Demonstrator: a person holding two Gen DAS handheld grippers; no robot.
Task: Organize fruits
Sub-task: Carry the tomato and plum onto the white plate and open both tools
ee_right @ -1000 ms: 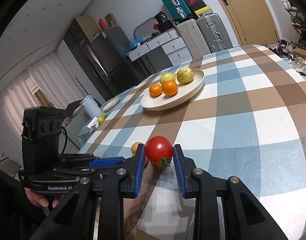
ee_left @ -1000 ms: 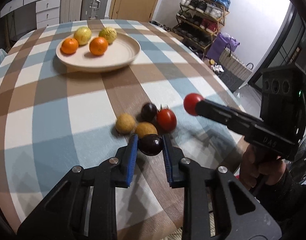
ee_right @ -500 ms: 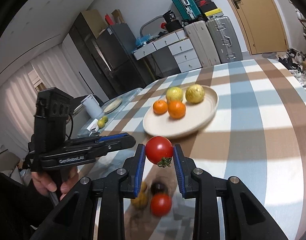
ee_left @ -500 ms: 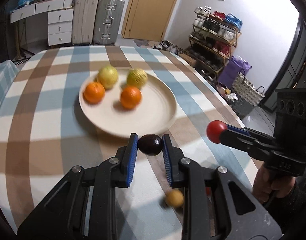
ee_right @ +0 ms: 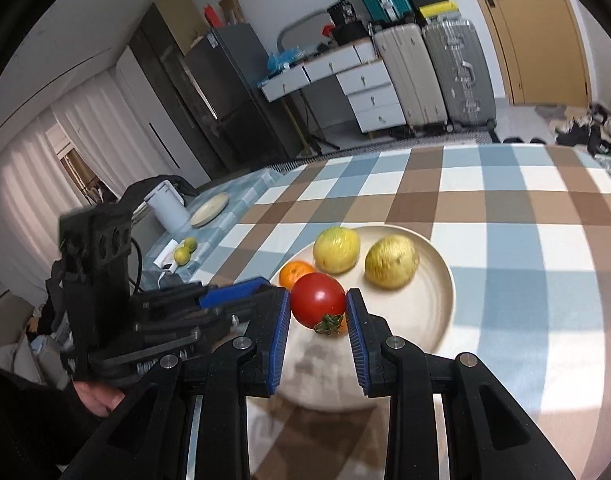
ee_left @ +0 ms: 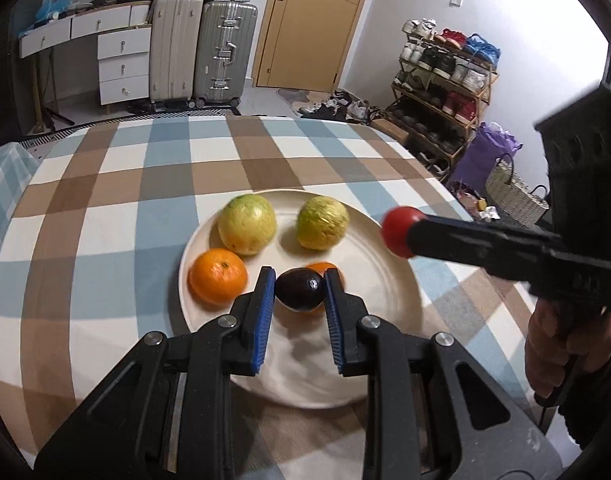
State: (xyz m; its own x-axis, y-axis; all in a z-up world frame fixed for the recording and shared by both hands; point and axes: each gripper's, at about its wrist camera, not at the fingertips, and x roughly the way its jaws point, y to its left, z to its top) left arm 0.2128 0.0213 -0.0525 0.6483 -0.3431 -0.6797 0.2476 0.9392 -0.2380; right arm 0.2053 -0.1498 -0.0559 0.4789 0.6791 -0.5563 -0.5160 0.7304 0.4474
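A second orange [ee_left: 323, 269] in the middle of the left wrist frame is mostly hidden behind the dark fruit [ee_left: 299, 289], and the right gripper's body [ee_left: 585, 184] is blurred and cut off at the right edge.

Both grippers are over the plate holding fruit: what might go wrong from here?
The dark round fruit in the left gripper hangs right by an orange; released, it may knock it and roll. The right gripper holds its tomato near the plate edge, so it may roll off.
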